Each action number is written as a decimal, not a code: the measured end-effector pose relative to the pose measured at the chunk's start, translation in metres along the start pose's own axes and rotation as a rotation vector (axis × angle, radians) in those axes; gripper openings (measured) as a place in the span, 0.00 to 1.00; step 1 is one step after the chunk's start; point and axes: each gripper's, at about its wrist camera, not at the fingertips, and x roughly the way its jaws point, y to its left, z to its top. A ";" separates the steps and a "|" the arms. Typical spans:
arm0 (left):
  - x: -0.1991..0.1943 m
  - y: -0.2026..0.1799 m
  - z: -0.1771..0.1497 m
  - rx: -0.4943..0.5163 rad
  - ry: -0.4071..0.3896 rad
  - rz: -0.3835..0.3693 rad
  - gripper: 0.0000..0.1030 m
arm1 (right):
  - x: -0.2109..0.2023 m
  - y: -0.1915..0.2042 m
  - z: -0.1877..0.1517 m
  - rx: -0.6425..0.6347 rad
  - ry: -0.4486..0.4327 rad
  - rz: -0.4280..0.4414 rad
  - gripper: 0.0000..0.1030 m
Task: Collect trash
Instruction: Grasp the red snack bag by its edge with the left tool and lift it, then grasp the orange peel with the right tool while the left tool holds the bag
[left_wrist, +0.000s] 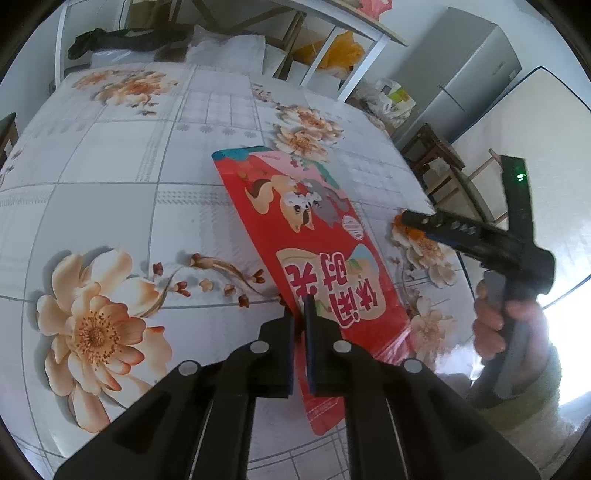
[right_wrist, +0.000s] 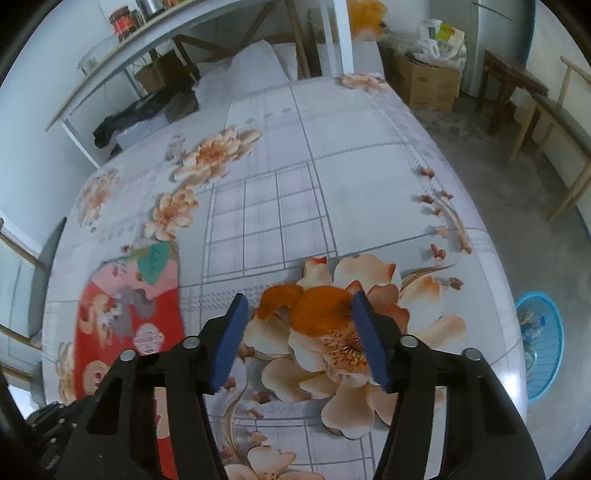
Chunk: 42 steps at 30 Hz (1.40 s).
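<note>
The red snack bag (left_wrist: 314, 266) lies flat on the floral tablecloth (left_wrist: 122, 158), its long side running away from the left gripper (left_wrist: 300, 306). That gripper's two fingers are closed on the bag's near left edge, one finger on each side of the film, with almost no gap between them. The bag's far end points toward the printed flowers in the middle of the cloth; its near end reaches close to the table's near rim.

Just right of the bag, near the table's right rim, a piece of orange peel (right_wrist: 314, 310) rests on a printed blossom. The right gripper (right_wrist: 299, 339) hangs over it with its blue pads (right_wrist: 229, 343) spread wide, one on each side of the peel, neither clearly touching it. In the left wrist view the right gripper (left_wrist: 410, 218) shows beside the bag with the right hand (left_wrist: 495, 321) around its handle.

Left of the bag and beyond it the cloth lies bare. Past the table's right rim, down on the concrete floor, stands a blue basket (right_wrist: 543, 339). Beyond the far rim are a white shelf frame (right_wrist: 147, 40), a cardboard box (right_wrist: 428, 81) and a grey fridge (left_wrist: 461, 70).
</note>
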 end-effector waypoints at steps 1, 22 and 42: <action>-0.001 -0.001 0.000 0.003 -0.005 -0.003 0.03 | 0.001 0.001 0.000 -0.004 -0.005 -0.008 0.47; -0.016 -0.016 0.004 0.037 -0.066 -0.035 0.01 | -0.010 -0.008 -0.002 -0.008 -0.023 0.012 0.11; -0.042 -0.038 0.012 0.086 -0.144 -0.075 0.00 | -0.051 -0.021 -0.003 0.016 -0.099 0.078 0.08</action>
